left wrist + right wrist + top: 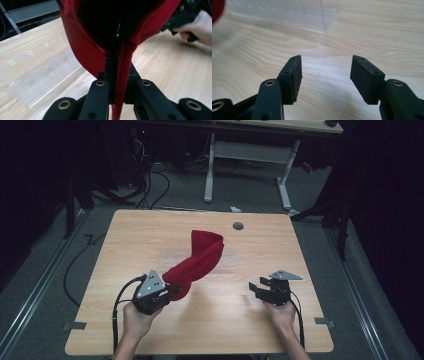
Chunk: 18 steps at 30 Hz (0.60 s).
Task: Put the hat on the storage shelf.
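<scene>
The left tongs (172, 292) are clenched on the near end of the red cloth (202, 257), which stretches away up the table (150, 230) toward its middle, while the right tongs (256, 289) hover released, well apart.

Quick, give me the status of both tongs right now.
Left tongs: closed on the edge of the red cloth.
Right tongs: open, holding nothing, over the wooden table.

Dark room. A light wooden table (280, 320) stands on grey carpet floor (45, 270). Behind it stands a white-framed desk (250, 155); black cables (150, 185) lie on the floor.
</scene>
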Motion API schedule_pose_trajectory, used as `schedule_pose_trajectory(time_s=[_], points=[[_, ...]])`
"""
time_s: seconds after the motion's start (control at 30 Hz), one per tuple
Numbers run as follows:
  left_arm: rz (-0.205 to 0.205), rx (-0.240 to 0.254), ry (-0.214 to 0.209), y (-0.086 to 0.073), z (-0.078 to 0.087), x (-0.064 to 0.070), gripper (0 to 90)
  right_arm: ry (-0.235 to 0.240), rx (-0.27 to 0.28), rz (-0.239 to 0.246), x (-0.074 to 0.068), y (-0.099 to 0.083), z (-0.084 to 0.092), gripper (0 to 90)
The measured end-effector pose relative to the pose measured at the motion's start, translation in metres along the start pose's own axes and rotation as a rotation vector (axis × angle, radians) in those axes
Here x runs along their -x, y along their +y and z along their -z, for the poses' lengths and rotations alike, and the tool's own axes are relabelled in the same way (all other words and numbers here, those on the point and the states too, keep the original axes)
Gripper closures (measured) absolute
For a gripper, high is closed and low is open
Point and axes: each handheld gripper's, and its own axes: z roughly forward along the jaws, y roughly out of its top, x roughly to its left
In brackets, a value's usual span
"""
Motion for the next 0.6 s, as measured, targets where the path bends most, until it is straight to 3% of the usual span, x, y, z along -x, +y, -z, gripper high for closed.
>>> schedule_pose_trajectory(time_s=[0.3,0.6], points=[[0.066,0.043,0.023,0.012,-0.004,-0.009,85.1,-0.095,-0.054,0.040,0.004,-0.010,-0.009,40.2],[0.080,0.070,0.033,0.027,-0.009,-0.015,85.1,-0.148,-0.084,0.081,0.002,-0.011,-0.012,37.9]])
